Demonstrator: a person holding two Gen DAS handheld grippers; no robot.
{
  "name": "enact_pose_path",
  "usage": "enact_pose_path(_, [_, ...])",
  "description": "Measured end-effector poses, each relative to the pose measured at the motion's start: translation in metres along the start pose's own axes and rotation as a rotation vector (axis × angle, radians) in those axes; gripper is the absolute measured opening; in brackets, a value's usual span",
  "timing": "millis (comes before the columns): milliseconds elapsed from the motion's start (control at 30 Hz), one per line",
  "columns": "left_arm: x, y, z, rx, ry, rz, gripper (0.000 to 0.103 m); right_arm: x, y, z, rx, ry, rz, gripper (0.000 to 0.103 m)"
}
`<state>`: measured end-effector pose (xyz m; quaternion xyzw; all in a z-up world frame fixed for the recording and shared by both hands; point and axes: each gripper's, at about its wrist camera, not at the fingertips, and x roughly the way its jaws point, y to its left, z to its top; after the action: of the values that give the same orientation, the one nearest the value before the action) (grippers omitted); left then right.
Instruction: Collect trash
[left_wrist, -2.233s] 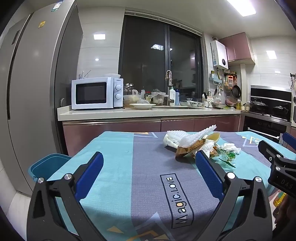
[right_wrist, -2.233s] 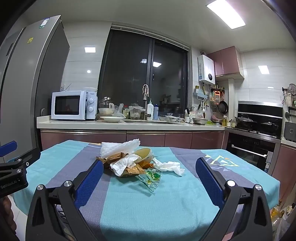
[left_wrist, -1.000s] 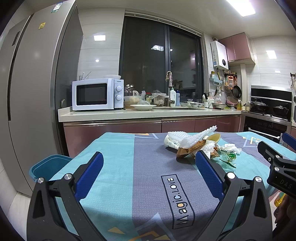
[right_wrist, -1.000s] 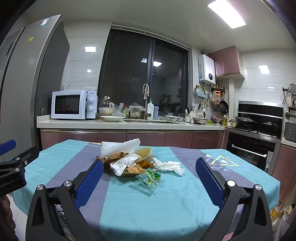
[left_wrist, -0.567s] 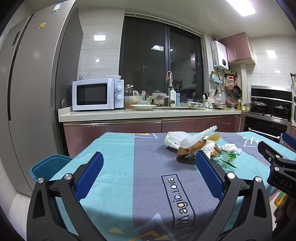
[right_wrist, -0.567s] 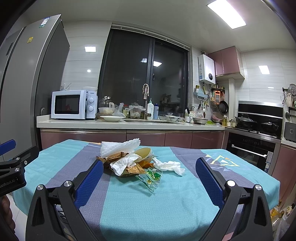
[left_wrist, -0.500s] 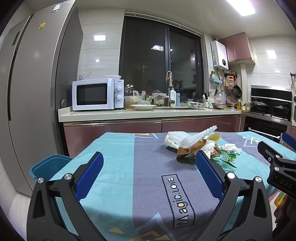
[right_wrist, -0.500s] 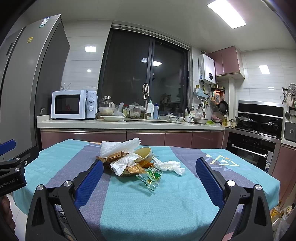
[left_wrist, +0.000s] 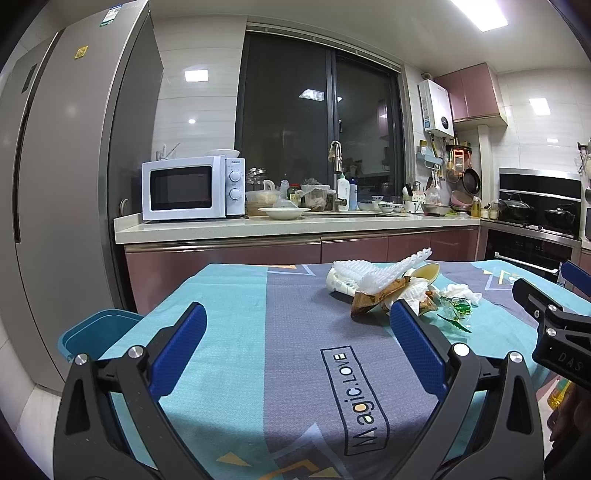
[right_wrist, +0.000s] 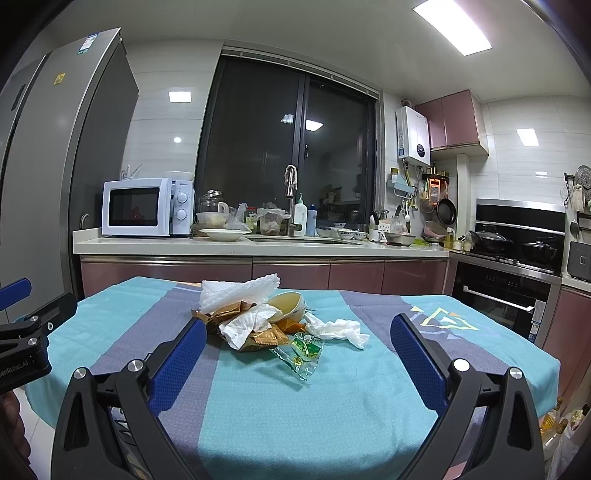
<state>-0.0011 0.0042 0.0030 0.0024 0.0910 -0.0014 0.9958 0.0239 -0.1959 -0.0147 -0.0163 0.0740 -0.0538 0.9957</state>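
The room is brightly lit by ceiling panels (right_wrist: 452, 29). Glare is seen on the wall tiles (left_wrist: 195, 75). Edges are bent and darkened by fisheye distortion.

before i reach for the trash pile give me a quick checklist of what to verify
1. Left gripper open and holding nothing: ok.
2. Right gripper open and holding nothing: ok.
3. Trash pile lies ahead of both grippers on the tablecloth, untouched: ok.
4. Blue bin sits beside the table's left edge, open on top: ok.
5. The yellow bowl in the pile counts as trash: cannot tell.
6. Green wrapper lies loose at the near edge, easy first pick: ok.
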Motion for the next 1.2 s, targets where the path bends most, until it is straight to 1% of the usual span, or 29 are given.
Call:
enact_pose_path(233, [0.004, -0.001, 0.0, 0.0, 0.006, -0.024, 0.098, 0.002, -0.002, -0.001, 0.004, 0.002, -0.001, 0.097])
enact_pose_path(433, [0.016, -0.004, 0.008, 0.006, 0.019, -0.05, 0.098, 0.006, -0.005, 0.002, 0.001, 0.006, -0.003, 0.097])
enact_pose_path(500, [0.024, -0.005, 0.014, 0.006, 0.024, -0.071, 0.098, 0.007, -0.007, 0.004, 0.006, 0.006, -0.003, 0.097])
enact_pose_path(633, [0.037, -0.009, 0.023, 0.01, 0.03, -0.089, 0.098, 0.016, -0.012, 0.009, 0.012, 0.021, -0.002, 0.097])
enact_pose_path(800, [0.059, -0.02, 0.031, 0.022, 0.058, -0.125, 0.098, 0.028, -0.018, 0.011, 0.014, 0.047, 0.0, 0.097])
enact_pose_path(933, [0.08, -0.033, 0.038, 0.067, 0.087, -0.134, 0.098, 0.043, -0.027, 0.011, 0.033, 0.09, -0.001, 0.097])
enact_pose_path(1067, [0.102, -0.051, 0.046, 0.111, 0.097, -0.161, 0.098, 0.058, -0.034, 0.006, 0.047, 0.142, 0.0, 0.097])
enact_pose_path(1200, [0.13, -0.069, 0.049, 0.132, 0.143, -0.195, 0.098, 0.074, -0.038, -0.001, 0.058, 0.205, 0.015, 0.097])
